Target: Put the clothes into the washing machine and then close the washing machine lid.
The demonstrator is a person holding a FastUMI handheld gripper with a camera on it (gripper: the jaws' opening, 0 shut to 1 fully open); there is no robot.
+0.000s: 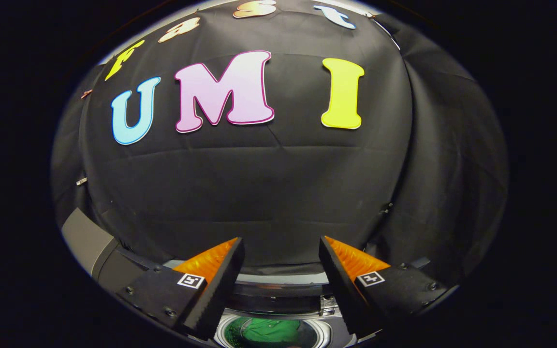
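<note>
The claw (281, 251) hangs wide apart with nothing between its fingers, raised above the grey top-loading washing machine (278, 290). Below and between the fingers, the machine's round drum opening shows green cloth (271, 331) lying inside. A grey lid panel (85, 239) stands tilted up off to the claw's left.

My gripper (281, 251) has its fingers spread with nothing between them; their bases block most of the washing machine (278, 295) below. I see just a slice of the drum opening, cut off low down. Green clothes (271, 329) sit inside it, partly hidden, so I can't tell their shape or count. The grey panel (82, 237) is clipped; can't tell what it is.
</note>
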